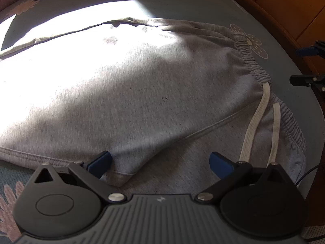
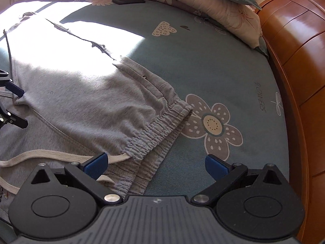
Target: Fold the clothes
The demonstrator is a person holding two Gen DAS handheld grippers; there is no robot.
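Grey sweatpants (image 1: 132,93) lie on the bed, one half folded over the other, with an elastic waistband (image 1: 250,61) and white drawstrings (image 1: 254,126). My left gripper (image 1: 160,162) is open low over the folded crotch corner (image 1: 121,174). My right gripper (image 2: 156,164) is open at the waistband's (image 2: 156,134) near end; its left fingertip (image 2: 97,163) lies beside the drawstring (image 2: 61,155). The pants (image 2: 81,97) fill the left of the right wrist view. The left gripper's fingers (image 2: 14,89) show at that view's left edge, the right gripper's fingers (image 1: 306,80) at the left view's right edge.
The bed has a teal sheet with flower prints (image 2: 215,124). Pillows and a quilt (image 2: 213,6) lie at the head. A dark flat object (image 2: 129,0) lies near them. A wooden bed frame (image 2: 300,61) runs along the right. Strong sunlight washes out the pants' far part.
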